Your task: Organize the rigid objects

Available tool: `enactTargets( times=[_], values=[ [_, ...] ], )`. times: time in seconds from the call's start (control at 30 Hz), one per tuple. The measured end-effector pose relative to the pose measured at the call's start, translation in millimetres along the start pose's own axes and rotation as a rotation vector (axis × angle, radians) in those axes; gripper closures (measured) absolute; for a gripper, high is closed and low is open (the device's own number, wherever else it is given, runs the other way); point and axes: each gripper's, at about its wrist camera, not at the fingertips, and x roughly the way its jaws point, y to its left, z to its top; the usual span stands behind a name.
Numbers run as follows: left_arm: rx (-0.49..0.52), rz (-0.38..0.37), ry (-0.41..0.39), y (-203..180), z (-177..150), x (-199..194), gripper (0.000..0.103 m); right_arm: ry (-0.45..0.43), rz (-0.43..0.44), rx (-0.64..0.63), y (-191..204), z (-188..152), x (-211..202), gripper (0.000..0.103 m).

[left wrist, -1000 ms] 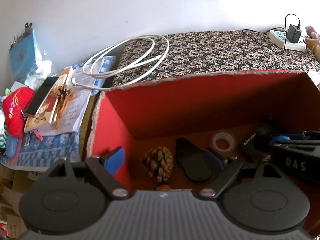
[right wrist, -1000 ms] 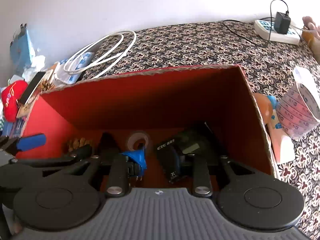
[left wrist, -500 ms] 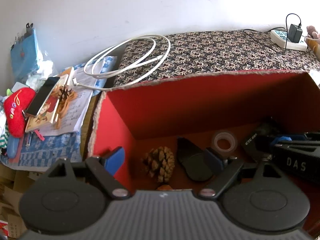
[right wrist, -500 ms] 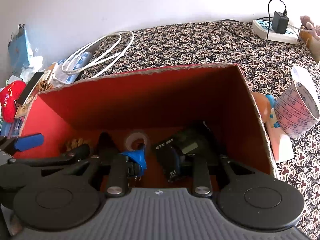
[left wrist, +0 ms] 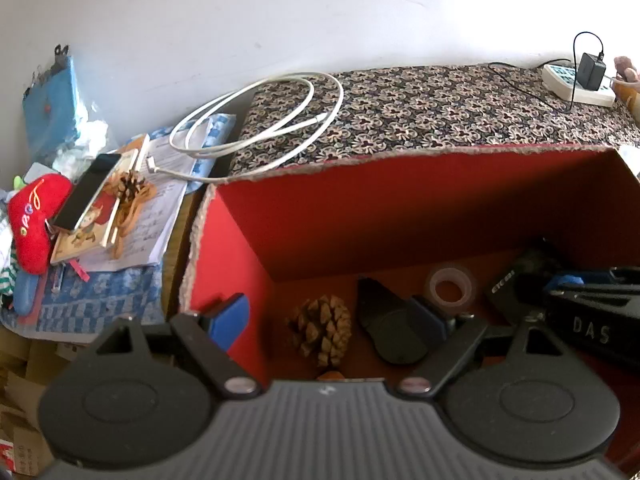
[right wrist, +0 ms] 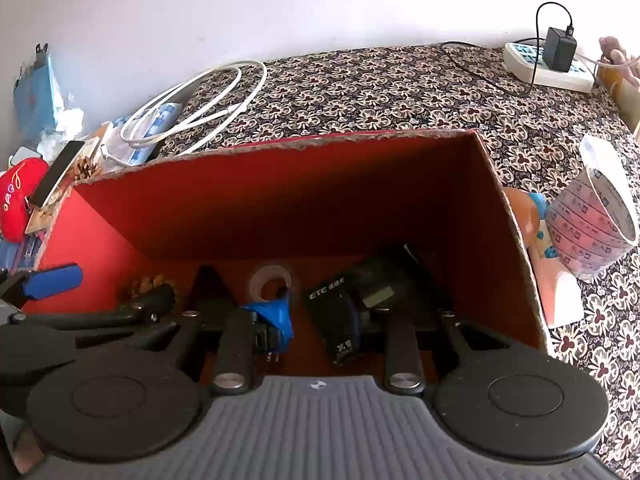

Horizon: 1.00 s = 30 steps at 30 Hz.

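The left gripper (left wrist: 330,318) is held wide apart inside the red box (left wrist: 400,208), and the pine cone (left wrist: 320,332) is seen on the floor between its fingers, a flat black piece (left wrist: 376,312) just beside the right one. At the right gripper (right wrist: 316,320) the black ETC device (right wrist: 340,320) is seen close against the fingers; whether it is clamped cannot be told. A tape roll (right wrist: 272,280) lies just beyond

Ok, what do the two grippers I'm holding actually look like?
They match. The left gripper and the right gripper each have a ribbed grey housing flanked by two round black discs. Each also has black linkage arms with silver pivot pins and blue finger pads. The right one's black side carries white DAS lettering. No cable shows on either.
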Motion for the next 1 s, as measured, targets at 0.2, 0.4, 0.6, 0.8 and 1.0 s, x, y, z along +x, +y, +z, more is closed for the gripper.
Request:
enactTargets(
  times=[0.2, 0.4, 0.6, 0.8, 1.0],
  values=[
    [0.011, -0.007, 0.002, -1.7, 0.8, 0.7, 0.015, -0.015, -0.004, 0.003, -0.4, -0.5, -1.8, 0.092],
    [0.004, -0.006, 0.001, -1.0, 0.5, 0.6, 0.015, -0.003, 0.007, 0.007, -0.6, 0.2, -0.3, 0.092],
    [0.0, -0.009, -0.003, -1.0, -0.2, -0.4, 0.015, -0.001, 0.012, 0.009, -0.5, 0.1, -0.2, 0.092],
    [0.002, -0.005, -0.001, -1.3, 0.1, -0.1, 0.015, 0.001, 0.017, 0.011, -0.7, 0.3, -0.2, 0.092],
    [0.004, -0.011, 0.0, -0.1, 0.6, 0.5, 0.015, 0.002, 0.018, 0.014, -0.6, 0.6, 0.3, 0.092]
  ],
)
